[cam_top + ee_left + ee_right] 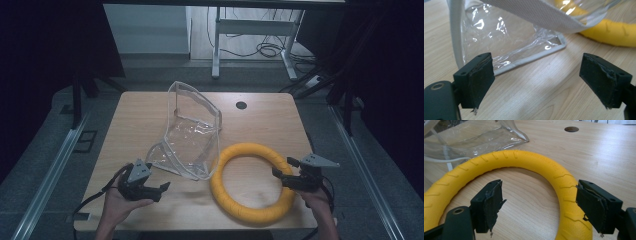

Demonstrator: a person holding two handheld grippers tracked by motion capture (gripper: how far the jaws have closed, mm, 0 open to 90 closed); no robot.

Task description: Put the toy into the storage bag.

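Holding both tools low over the wooden counter (150, 115), we keep each one spread wide with nothing between its jaws; the left tool (159, 190) hovers just short of the clear plastic bag (192, 135), whose grey-trimmed bottom edge lies ahead of its pads in the left gripper view; the bag stands partly upright near the counter's middle, its front corner touching the yellow ring (250, 181); the right tool (283, 167) straddles the ring's right rim, one jaw inside the loop and one outside, neither pressing it; the ring lies flat on the counter's near right part; a small round hole (241, 105) sits beyond it.
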